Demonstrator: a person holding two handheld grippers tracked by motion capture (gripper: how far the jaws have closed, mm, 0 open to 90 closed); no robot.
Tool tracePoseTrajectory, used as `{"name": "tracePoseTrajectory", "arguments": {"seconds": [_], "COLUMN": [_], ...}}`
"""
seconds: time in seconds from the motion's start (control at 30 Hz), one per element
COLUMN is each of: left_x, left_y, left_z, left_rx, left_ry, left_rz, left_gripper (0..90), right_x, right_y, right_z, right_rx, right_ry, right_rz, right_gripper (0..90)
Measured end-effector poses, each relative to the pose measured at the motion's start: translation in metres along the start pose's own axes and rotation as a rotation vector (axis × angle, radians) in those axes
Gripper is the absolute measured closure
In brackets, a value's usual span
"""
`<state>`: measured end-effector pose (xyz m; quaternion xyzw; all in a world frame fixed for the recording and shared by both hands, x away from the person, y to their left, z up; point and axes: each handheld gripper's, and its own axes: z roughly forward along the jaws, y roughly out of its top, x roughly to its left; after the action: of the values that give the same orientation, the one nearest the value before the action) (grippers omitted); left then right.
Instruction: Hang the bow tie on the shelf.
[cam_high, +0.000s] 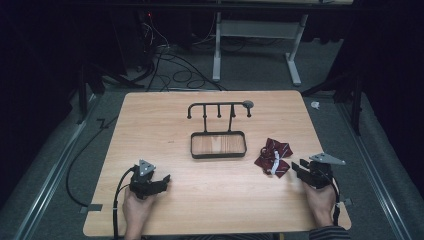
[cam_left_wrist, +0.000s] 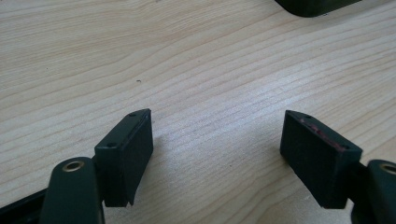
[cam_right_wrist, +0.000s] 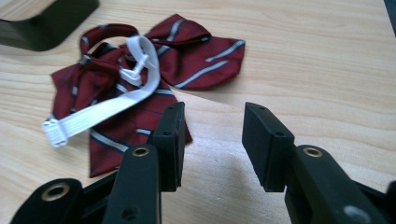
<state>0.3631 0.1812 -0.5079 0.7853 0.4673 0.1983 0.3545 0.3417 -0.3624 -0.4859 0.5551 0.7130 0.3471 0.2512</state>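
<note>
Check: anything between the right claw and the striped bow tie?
Nothing. In the right gripper view, bare wood lies between the open right claw and the bow tie; one jaw already overlaps its edge.

A light wooden desk (cam_high: 165, 115) is standing on a grey floor (cam_high: 50, 165). A black rack (cam_high: 218, 106) with hanging pegs is rising from a shallow black tray (cam_high: 218, 155) and sitting near the desk's middle. Behind the desk, black cables (cam_high: 172, 70) are lying tangled on the floor beside a white frame (cam_high: 295, 62) with legs.
</note>
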Motion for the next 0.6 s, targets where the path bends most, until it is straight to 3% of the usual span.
{"name": "tracePoseTrajectory", "arguments": {"seconds": [0.6], "left_x": [0.000], "left_y": [0.000], "left_z": [0.000], "left_rx": [0.000], "left_ry": [-0.002], "left_rz": [-0.001], "left_gripper": [26.1], "right_x": [0.022], "right_y": [0.022], "right_z": [-0.001], "right_rx": [-0.001], "right_ry": [0.114], "right_rz": [-0.070], "right_gripper": [64.5]}}
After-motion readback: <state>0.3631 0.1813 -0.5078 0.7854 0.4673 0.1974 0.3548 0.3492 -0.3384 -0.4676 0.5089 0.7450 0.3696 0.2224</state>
